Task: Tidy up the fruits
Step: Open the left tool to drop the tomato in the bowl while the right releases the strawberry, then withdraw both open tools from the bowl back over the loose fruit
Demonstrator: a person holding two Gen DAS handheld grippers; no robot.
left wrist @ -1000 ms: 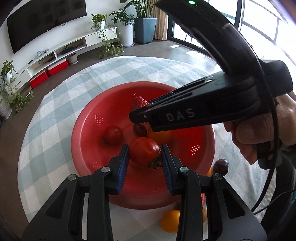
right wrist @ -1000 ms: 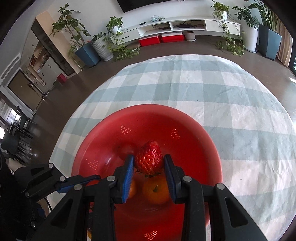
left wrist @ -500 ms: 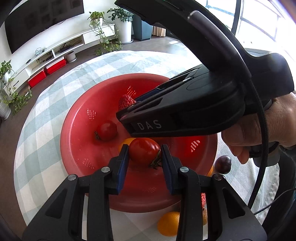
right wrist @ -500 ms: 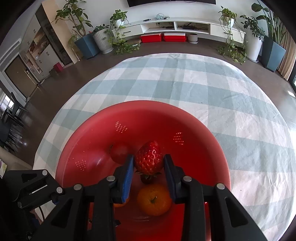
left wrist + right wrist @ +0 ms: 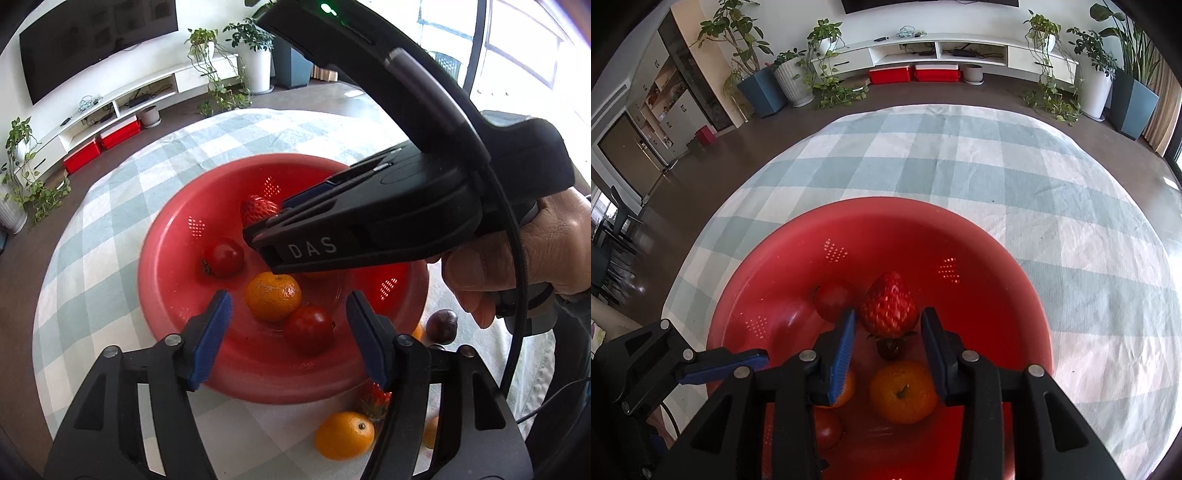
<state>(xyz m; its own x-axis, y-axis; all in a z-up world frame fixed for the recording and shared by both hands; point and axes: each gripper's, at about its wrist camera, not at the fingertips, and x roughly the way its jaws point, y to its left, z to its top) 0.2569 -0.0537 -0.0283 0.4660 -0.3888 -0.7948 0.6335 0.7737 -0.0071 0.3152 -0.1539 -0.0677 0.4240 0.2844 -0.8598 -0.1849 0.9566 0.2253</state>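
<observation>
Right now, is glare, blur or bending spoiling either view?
Left wrist view: window blown out, colander edge slightly smeared. Right wrist view: evenly lit, strawberry a little soft. Both bend hard at the edges.
</observation>
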